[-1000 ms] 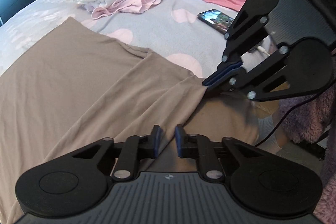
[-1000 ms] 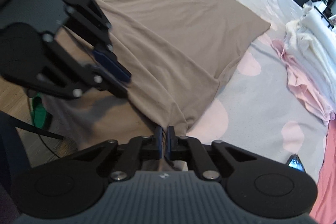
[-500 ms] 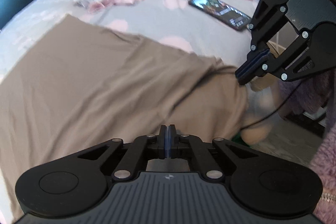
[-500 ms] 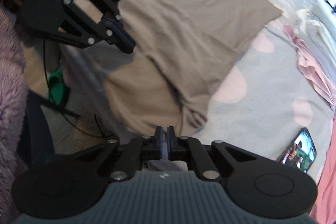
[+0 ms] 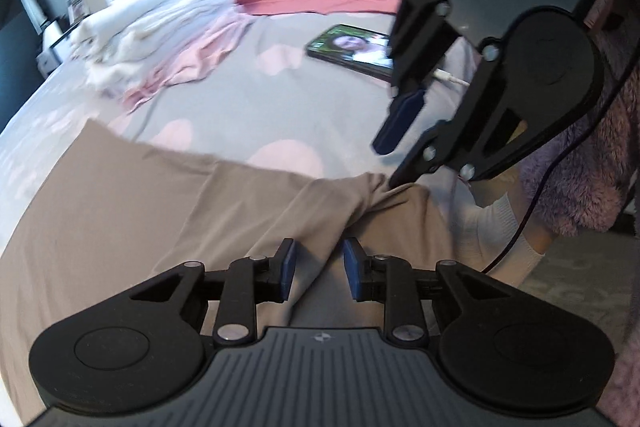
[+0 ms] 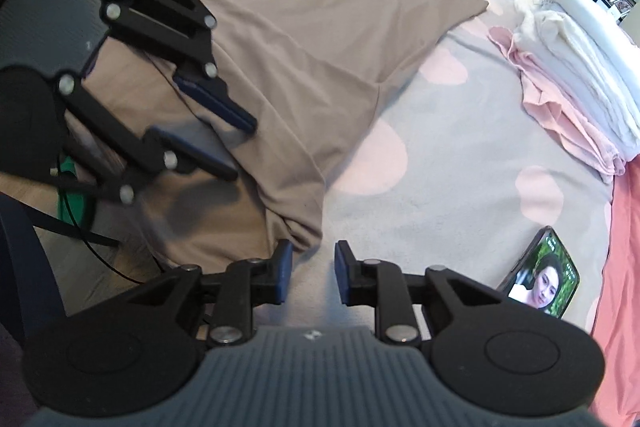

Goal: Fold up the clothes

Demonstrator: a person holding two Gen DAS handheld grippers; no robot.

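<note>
I have both tongs open, gripping nothing. The brown cloth (image 5: 132,211) lies spread ahead of my left tongs (image 5: 318,269), its bunched corner just in front of my right tongs (image 6: 308,271) (slightly left). A phone (image 6: 544,273) rests off to their right.

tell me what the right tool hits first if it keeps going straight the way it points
Probably the bunched corner of the tan garment, lying just ahead of the open right tool, slightly toward its left finger. Beyond that is bare grey bedsheet. Depth is hard to judge through the fisheye.
</note>
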